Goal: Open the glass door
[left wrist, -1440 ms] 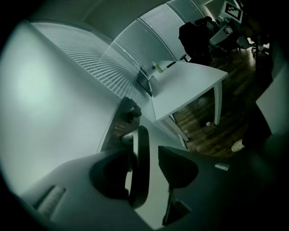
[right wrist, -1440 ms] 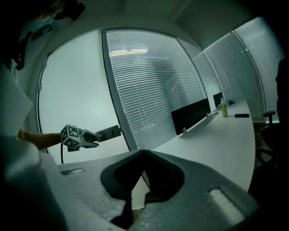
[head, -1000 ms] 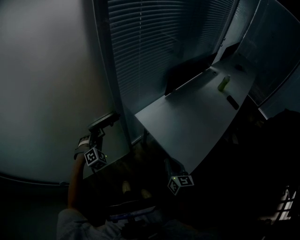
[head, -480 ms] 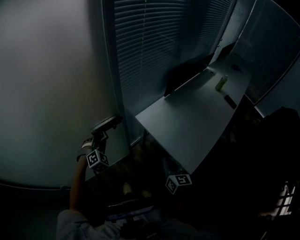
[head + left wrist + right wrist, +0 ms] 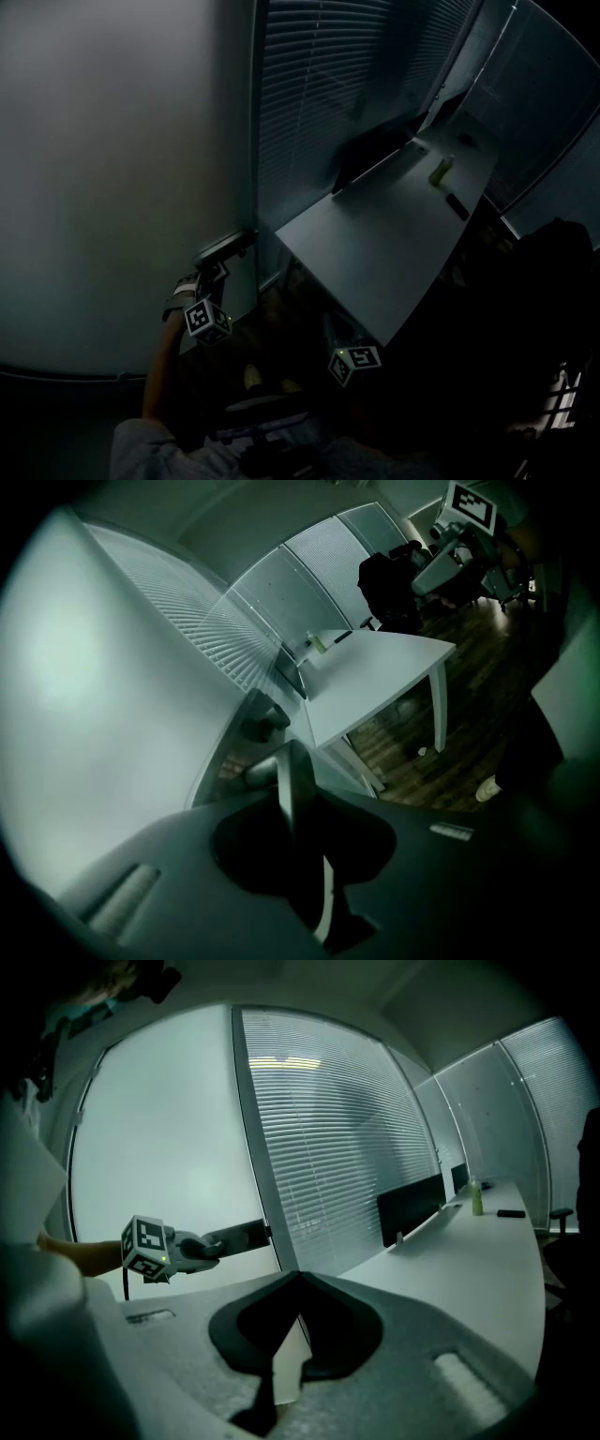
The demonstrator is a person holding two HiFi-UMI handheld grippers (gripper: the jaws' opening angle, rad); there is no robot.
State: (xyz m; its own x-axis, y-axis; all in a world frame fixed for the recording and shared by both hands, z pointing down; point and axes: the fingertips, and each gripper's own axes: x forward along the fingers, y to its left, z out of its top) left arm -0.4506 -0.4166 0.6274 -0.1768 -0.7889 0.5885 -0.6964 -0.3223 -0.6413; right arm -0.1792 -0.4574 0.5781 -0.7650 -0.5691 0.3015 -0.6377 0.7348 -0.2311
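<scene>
Handle (image 5: 225,247) of the frosted glass door (image 5: 112,187), set at the door's edge beside the blinds (image 5: 319,103), pinched by the left claw (image 5: 298,803), whose jaws have just been closing on it. Left gripper view only: the handle edge-on as a thin bar between the jaws, one round knob (image 5: 267,724) just beyond it, the wood floor (image 5: 441,752) and one tabletop leg (image 5: 438,705). Right gripper view only: the left gripper seen from the side on the handle, and the right claw (image 5: 286,1340), slightly spread with nothing between its jaws, apart from the door. Head view only: the left marker cube (image 5: 208,319) and the right marker cube (image 5: 354,363) together. Counts: one door, one handle, two claws, two cubes, one tabletop (image 5: 375,253), one green bottle (image 5: 441,170), one dark flat object (image 5: 457,204).
</scene>
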